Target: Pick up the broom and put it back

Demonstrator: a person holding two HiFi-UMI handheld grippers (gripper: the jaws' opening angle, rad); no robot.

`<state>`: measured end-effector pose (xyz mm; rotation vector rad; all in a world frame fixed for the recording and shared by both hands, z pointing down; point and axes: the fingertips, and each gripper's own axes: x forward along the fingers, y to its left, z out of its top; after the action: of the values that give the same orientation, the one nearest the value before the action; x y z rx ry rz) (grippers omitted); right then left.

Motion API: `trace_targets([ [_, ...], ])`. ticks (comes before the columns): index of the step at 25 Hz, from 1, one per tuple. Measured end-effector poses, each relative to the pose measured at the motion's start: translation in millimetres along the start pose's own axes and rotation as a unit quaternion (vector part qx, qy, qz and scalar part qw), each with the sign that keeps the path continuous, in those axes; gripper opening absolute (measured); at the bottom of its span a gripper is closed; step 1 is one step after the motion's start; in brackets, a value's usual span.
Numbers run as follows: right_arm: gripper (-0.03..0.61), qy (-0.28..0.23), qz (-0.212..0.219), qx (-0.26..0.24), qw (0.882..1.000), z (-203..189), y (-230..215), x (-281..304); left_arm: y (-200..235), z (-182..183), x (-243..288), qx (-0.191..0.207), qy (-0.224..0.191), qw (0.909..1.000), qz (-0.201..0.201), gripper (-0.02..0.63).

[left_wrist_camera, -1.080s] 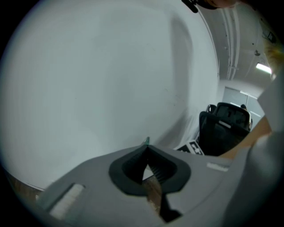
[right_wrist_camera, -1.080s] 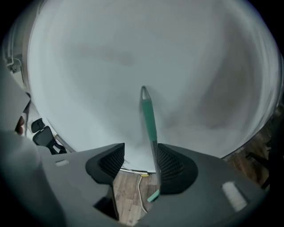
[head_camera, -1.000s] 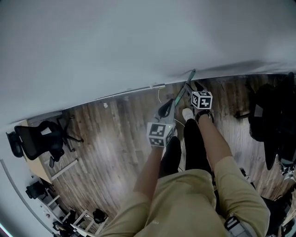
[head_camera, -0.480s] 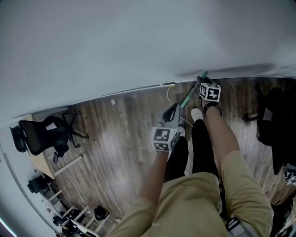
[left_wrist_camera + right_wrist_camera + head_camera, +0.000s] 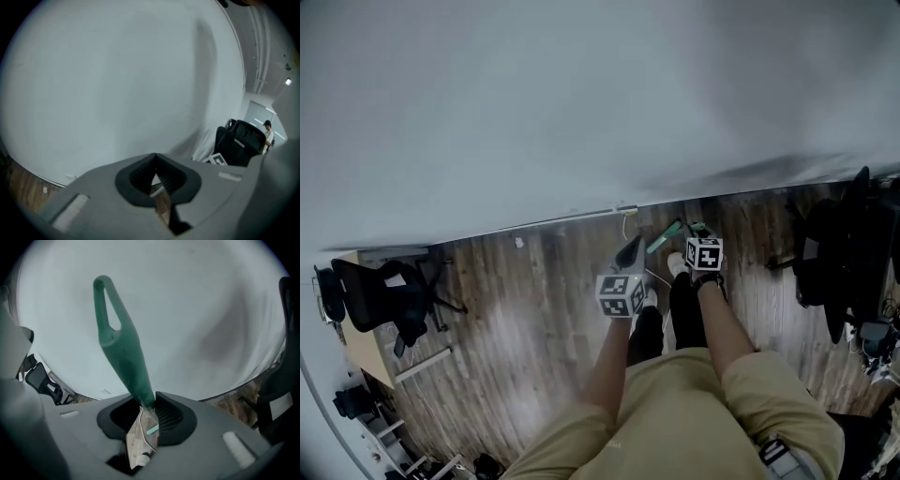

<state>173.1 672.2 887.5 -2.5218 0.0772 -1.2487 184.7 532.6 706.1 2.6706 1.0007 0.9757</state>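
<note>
Right gripper (image 5: pixel 143 405), jaws just closing on the green broom (image 5: pixel 123 355) handle, needs a firm clamp before lifting it upright toward the wall (image 5: pixel 581 112); left gripper (image 5: pixel 156 163) pinched together, empty.

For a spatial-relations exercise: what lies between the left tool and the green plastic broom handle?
Only bare brown wood-plank floor, seen in the head view.

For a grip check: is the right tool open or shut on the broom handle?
Shut: the right tool pinches the green broom handle; its jaws have just been closing.
</note>
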Motion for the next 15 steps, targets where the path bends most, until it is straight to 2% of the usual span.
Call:
trace_targets([
  [2,0.104,-0.024,0.000,-0.015,1.000,14,11,-33,-3,14,-13,0.001,-0.008,1.0000,-0.003,-0.002],
  [4,0.101,-0.052,0.006,-0.056,0.997,36,27,-70,-11,28,-25,0.024,-0.007,0.9996,-0.014,-0.002],
  [6,0.100,-0.086,0.012,-0.103,0.991,62,46,-108,-22,44,-36,0.060,-0.010,0.9977,-0.029,-0.002],
  [9,0.098,-0.142,0.013,-0.157,0.977,102,66,-159,-39,77,-44,0.089,-0.046,0.9937,-0.050,-0.002],
  [15,0.100,-0.241,0.020,-0.182,0.953,183,81,-253,-80,141,-73,0.155,-0.116,0.9791,-0.064,0.000],
])
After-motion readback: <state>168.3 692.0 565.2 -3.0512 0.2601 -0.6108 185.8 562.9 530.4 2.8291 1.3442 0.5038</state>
